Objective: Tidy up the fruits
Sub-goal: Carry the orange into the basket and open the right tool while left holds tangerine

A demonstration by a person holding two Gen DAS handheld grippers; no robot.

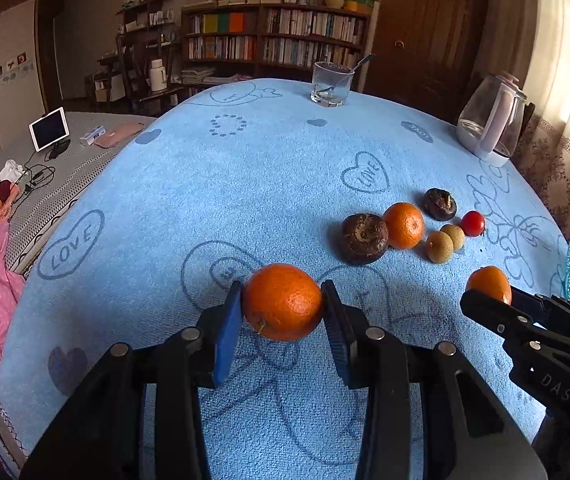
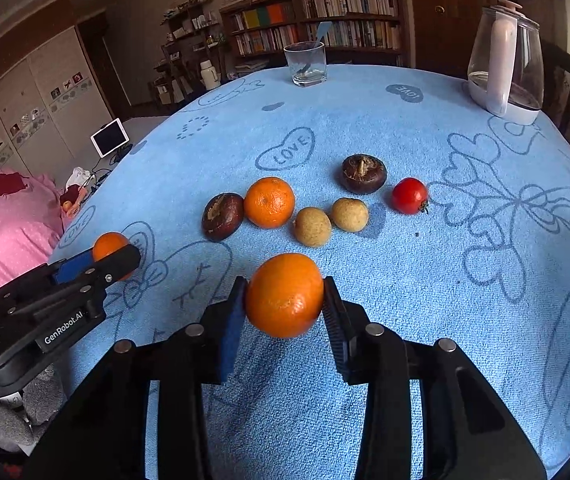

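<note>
- My left gripper is clamped on an orange, held just above the blue tablecloth.
- My right gripper grips a second orange the same way — pads pressed on both sides.
- Beyond them, on the cloth, lies a cluster: a third orange, two dark brown fruits, two tan ones and a tomato.
- Farther back stand a glass and a jug.

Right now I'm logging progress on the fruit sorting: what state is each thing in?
Left hand-held gripper: shut on an orange.
Right hand-held gripper: shut on a second orange.
Third orange: loose on the cloth.
Tomato: loose on the cloth.
Glass: upright, spoon inside.
Pitcher: upright, lid on.
</note>
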